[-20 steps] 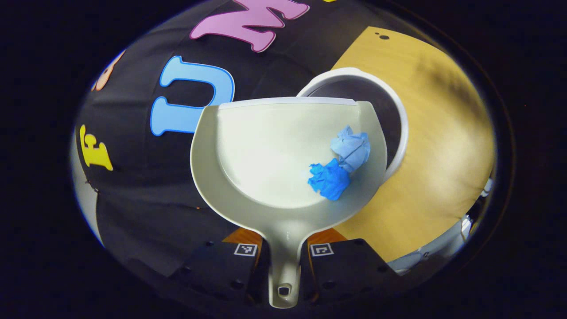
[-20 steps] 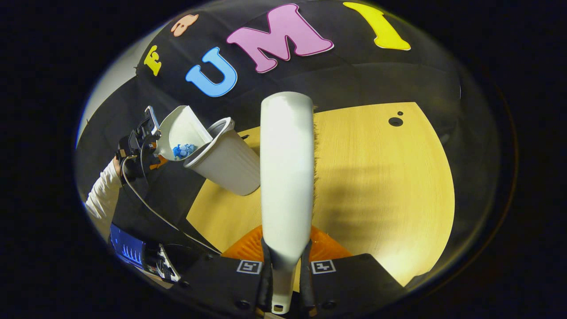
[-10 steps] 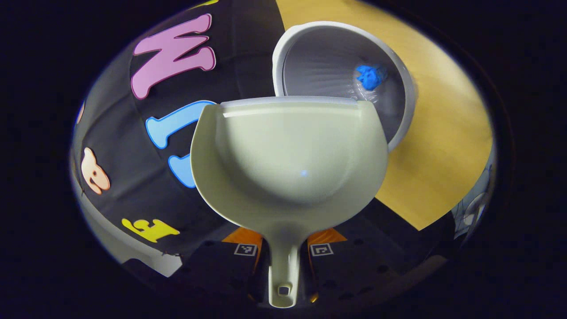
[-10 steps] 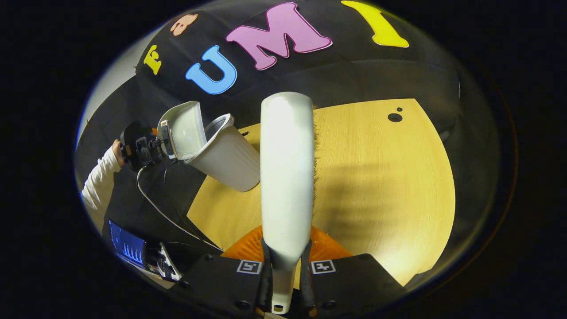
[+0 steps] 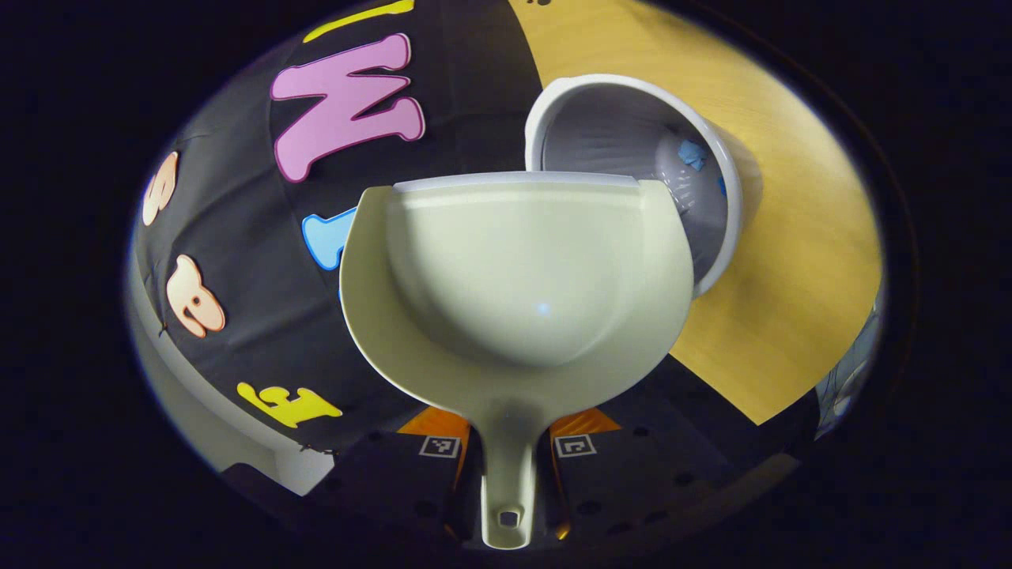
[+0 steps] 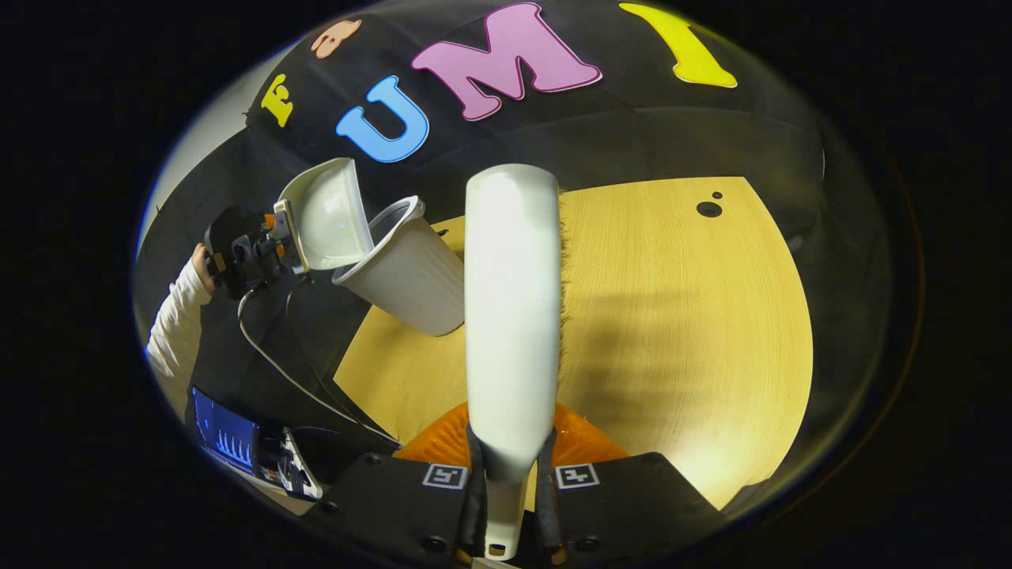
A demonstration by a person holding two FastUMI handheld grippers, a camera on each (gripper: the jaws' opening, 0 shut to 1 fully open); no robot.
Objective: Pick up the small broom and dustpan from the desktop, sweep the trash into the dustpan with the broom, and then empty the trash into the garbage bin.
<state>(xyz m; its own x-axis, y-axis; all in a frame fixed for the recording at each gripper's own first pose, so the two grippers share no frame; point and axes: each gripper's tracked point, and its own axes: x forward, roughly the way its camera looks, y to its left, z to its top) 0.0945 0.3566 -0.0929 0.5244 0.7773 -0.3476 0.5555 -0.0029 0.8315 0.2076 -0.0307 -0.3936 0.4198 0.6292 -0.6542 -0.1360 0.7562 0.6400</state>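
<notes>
Tipping forward over the bin, the dustpan (image 5: 518, 284) sat empty in the left gripper (image 5: 507, 466), whose fingers were closed tight on both sides of its handle. Just beyond the pan's front lip stood the garbage bin (image 5: 715, 170), its mouth open toward the gripper, with blue trash (image 5: 694, 154) lying inside against the far wall. In the right gripper view, the same pan (image 6: 328, 213) hung steeply over the bin's rim (image 6: 395, 229), held up by a hand in a white sleeve (image 6: 175, 316).

Farther right, the right gripper (image 6: 506, 474) was clamped on the handle of the small broom (image 6: 512, 316), which stood straight ahead of it above the tabletop (image 6: 680, 332), bristles facing right and touching nothing.

By my reading, the emptying step was at its end: the pan looked clean and the trash was in the bin. What remained would be to level the dustpan, draw it back clear of the rim without knocking the bin, and set both tools down on the tabletop.
</notes>
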